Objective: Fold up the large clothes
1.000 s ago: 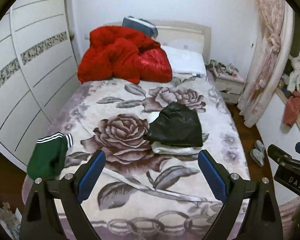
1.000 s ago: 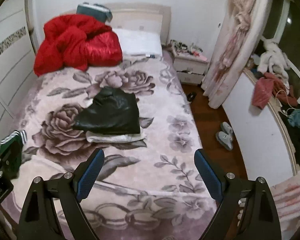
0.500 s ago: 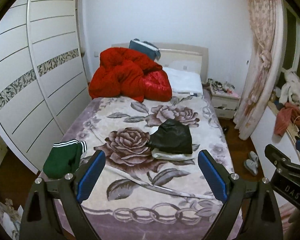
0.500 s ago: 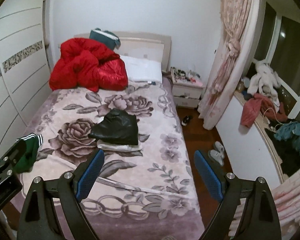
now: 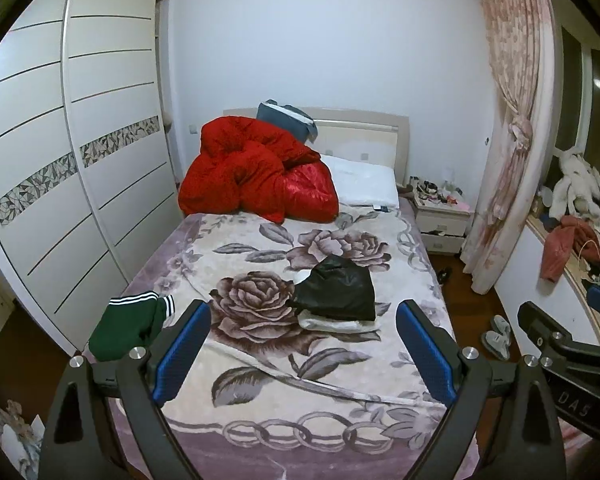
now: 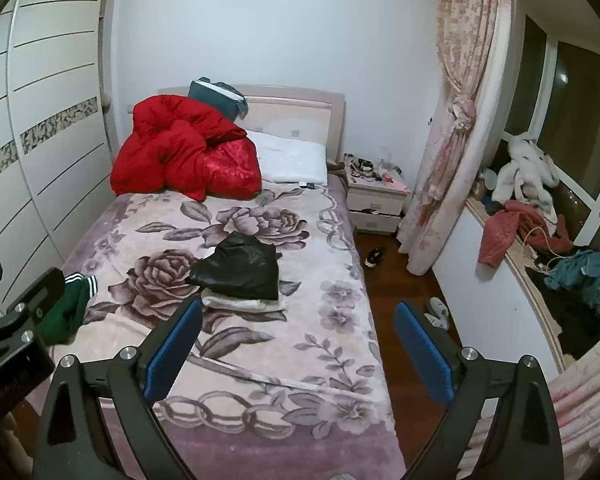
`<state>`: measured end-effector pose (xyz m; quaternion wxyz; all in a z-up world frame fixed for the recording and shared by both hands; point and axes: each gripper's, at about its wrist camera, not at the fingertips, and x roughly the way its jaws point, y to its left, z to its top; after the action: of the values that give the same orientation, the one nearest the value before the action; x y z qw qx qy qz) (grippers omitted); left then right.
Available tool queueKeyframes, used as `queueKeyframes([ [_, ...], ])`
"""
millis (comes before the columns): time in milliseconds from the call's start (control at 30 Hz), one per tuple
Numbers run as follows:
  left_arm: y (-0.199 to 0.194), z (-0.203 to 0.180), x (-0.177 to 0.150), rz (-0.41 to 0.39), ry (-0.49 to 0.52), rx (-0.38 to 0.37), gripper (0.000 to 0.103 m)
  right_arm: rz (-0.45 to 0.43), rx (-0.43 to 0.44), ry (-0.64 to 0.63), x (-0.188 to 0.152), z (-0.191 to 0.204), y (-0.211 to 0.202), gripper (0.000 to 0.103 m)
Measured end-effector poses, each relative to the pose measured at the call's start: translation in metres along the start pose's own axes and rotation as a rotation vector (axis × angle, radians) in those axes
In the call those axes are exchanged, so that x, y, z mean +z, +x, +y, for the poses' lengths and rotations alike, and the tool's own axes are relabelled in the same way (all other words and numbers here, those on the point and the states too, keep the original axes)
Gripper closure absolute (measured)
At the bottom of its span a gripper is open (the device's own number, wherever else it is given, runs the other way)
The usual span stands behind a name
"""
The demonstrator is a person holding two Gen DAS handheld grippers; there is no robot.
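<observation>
A folded black garment [image 5: 334, 290] lies on a folded white one [image 5: 332, 324] in the middle of the flowered bed blanket [image 5: 300, 400]. A crumpled green garment with white stripes [image 5: 128, 324] sits at the bed's left edge. My left gripper [image 5: 303, 310] hangs open above the foot of the bed, holding nothing. My right gripper [image 6: 298, 307] is beside it to the right, its jaws opening with nothing between them. In the right wrist view the black garment [image 6: 240, 266] and green garment [image 6: 66, 312] lie well ahead of the fingers.
A red duvet [image 5: 256, 172] and a white pillow [image 5: 364, 184] are heaped at the headboard. A white wardrobe [image 5: 60, 200] lines the left side. On the right are a nightstand [image 5: 440, 220], a pink curtain [image 5: 508, 160], slippers [image 5: 496, 332] and a cluttered window ledge [image 6: 540, 240].
Both grippers have risen and drawn back from the bed, so the clothes look smaller and more of the wall and wardrobe shows. The clothes have not moved.
</observation>
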<state>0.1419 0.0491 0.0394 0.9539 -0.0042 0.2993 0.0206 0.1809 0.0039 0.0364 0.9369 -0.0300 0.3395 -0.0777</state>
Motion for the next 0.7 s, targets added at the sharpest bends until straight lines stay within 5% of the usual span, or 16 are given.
queueKeyframes([
  [700,-0.009,-0.004,-0.004,-0.011,0.004,0.010,0.008,-0.026,0.016,-0.002,0.005,-0.003,-0.011,0.004],
])
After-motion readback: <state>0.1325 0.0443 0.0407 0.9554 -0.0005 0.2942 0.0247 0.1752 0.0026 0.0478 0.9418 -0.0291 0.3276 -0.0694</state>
